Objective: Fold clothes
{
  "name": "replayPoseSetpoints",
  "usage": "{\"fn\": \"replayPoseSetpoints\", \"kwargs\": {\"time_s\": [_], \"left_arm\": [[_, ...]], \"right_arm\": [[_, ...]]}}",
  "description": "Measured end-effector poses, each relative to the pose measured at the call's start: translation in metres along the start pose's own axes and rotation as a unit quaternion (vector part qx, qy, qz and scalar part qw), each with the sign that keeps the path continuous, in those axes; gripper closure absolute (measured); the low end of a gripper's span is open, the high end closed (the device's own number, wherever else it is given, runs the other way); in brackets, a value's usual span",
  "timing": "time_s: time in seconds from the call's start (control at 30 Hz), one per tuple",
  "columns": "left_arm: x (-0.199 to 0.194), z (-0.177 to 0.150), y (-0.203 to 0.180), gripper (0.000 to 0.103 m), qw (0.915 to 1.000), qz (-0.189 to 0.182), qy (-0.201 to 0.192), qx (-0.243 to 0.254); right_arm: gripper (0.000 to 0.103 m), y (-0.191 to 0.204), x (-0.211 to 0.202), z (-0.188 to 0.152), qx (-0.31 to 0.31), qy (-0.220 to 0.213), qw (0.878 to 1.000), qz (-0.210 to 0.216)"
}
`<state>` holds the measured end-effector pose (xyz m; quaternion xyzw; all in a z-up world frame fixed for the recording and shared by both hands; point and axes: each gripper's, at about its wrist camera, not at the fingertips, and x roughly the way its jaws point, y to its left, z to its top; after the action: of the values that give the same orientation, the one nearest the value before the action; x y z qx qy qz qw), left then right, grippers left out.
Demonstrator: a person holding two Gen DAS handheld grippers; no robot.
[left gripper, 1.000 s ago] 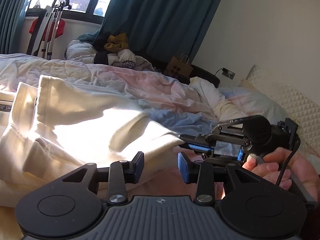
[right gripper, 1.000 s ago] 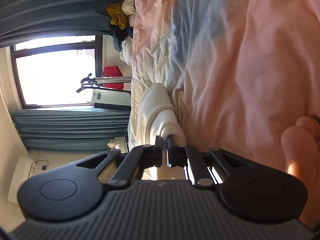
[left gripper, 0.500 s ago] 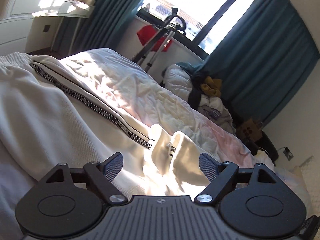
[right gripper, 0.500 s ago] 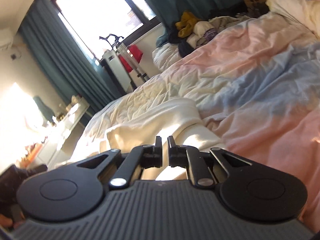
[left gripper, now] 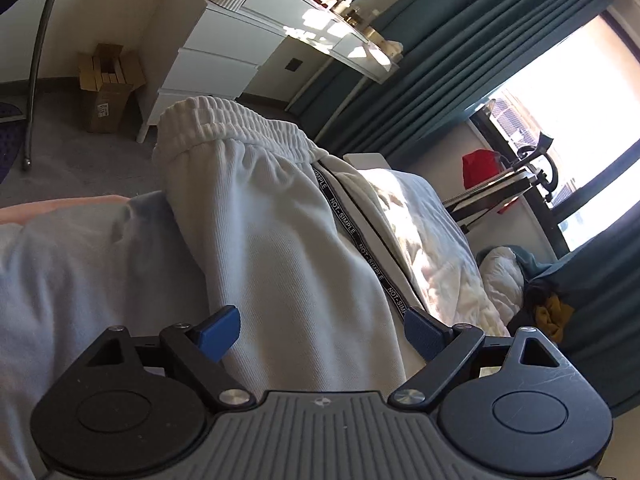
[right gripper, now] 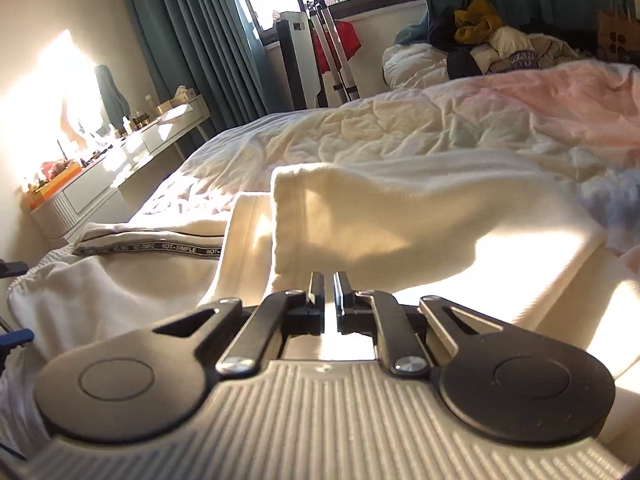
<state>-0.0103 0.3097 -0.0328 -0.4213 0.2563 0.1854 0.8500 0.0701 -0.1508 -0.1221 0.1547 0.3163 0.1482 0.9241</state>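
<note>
Cream sweatpants (left gripper: 280, 240) lie on the bed, their gathered waistband (left gripper: 224, 120) at the far end and a black "NOT-SIMPLE" tape (left gripper: 360, 240) down the side. My left gripper (left gripper: 320, 332) hovers over the hip area. Its jaws are opening wide, with cloth below them but untouched by the blue pads (left gripper: 218, 330). In the right wrist view the legs (right gripper: 400, 216) are folded back over the pants. My right gripper (right gripper: 324, 292) is shut just above that fold, and I see no cloth pinched. The left gripper's blue fingertips (right gripper: 14, 338) show at the left edge.
A rumpled pastel duvet (right gripper: 400, 128) covers the bed. A white dresser (left gripper: 224, 52) and a cardboard box (left gripper: 108, 92) stand beyond the bed's edge. Teal curtains (left gripper: 440, 60), a folded metal stand (right gripper: 328, 40) and a pile of clothes (right gripper: 500, 40) sit by the window.
My left gripper swung from the folded leg end toward the waistband, rolled, and its jaws widened. The right gripper rolled upright and stayed shut over the folded legs.
</note>
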Motion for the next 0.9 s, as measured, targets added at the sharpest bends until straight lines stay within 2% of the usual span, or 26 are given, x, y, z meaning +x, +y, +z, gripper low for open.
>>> {"fn": "replayPoseSetpoints", "kwargs": {"time_s": [0.07, 0.13, 0.17, 0.33, 0.53, 0.63, 0.77, 0.83, 0.9], "left_arm": [[0.001, 0.002, 0.003, 0.012, 0.9999, 0.010, -0.009, -0.007], [0.002, 0.004, 0.005, 0.013, 0.9991, 0.035, -0.022, -0.012], [0.001, 0.004, 0.007, 0.016, 0.9984, 0.045, -0.030, -0.018], [-0.008, 0.011, 0.012, 0.015, 0.9922, 0.092, -0.082, -0.015], [0.014, 0.040, 0.020, 0.017, 0.9878, 0.123, -0.093, -0.020], [0.041, 0.049, 0.020, 0.025, 0.9842, 0.157, -0.081, 0.004], [0.055, 0.056, 0.020, 0.025, 0.9836, 0.153, -0.094, 0.020], [0.056, 0.053, 0.011, 0.034, 0.9814, 0.150, -0.112, 0.044], [0.051, 0.051, 0.001, 0.051, 0.9792, 0.143, -0.130, 0.063]], "right_arm": [[0.096, -0.004, 0.010, -0.009, 0.001, 0.010, 1.000, -0.002], [0.096, -0.005, 0.010, -0.008, 0.007, 0.010, 1.000, 0.000], [0.096, -0.005, 0.009, -0.006, 0.014, 0.013, 1.000, 0.002], [0.099, -0.005, 0.009, -0.006, 0.019, 0.015, 1.000, 0.000], [0.099, 0.001, 0.013, -0.006, 0.007, 0.015, 1.000, -0.011], [0.099, 0.003, 0.015, -0.004, 0.003, 0.014, 1.000, -0.017], [0.100, 0.007, 0.023, -0.003, -0.019, 0.026, 0.999, -0.024], [0.099, 0.007, 0.023, -0.003, -0.019, 0.025, 0.999, -0.023], [0.099, 0.007, 0.023, -0.002, -0.013, 0.026, 0.999, -0.019]]}}
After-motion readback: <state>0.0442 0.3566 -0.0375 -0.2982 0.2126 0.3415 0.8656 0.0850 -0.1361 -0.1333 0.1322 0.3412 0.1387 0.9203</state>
